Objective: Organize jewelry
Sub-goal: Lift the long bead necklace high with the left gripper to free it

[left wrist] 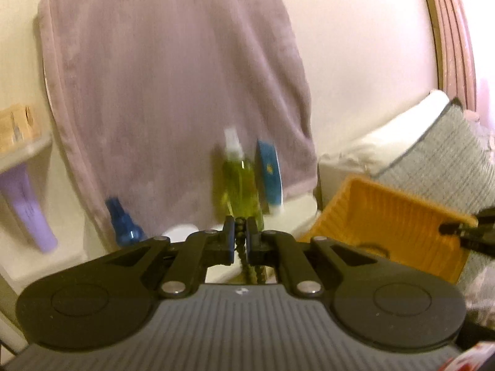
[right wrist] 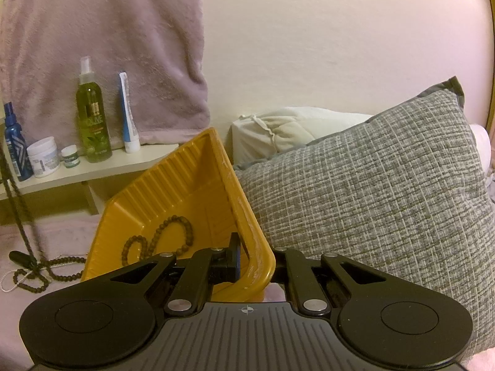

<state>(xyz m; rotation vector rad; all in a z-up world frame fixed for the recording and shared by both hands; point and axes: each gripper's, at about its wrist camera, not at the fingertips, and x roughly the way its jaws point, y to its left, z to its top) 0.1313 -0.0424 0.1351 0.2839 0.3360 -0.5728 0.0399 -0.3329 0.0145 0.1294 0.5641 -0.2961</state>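
Note:
My left gripper (left wrist: 242, 235) is shut on a dark beaded necklace (left wrist: 244, 258) that hangs down between its fingers. The same strand hangs at the left edge of the right wrist view (right wrist: 18, 213), trailing to a bead pile (right wrist: 46, 270) on the pink bedding. My right gripper (right wrist: 255, 262) is shut on the rim of the orange tray (right wrist: 247, 225), holding it tilted. Two brown bead bracelets (right wrist: 173, 235) lie inside the tray. In the left wrist view the tray (left wrist: 386, 216) is at the right, with the right gripper's fingertips (left wrist: 454, 228) at its edge.
A white shelf (right wrist: 92, 167) holds a green olive bottle (right wrist: 92, 117), a blue bottle (right wrist: 14, 145), white jars (right wrist: 43, 156) and a tube (right wrist: 128, 117). A mauve towel (right wrist: 102, 31) hangs behind. A grey pillow (right wrist: 371, 191) lies right of the tray.

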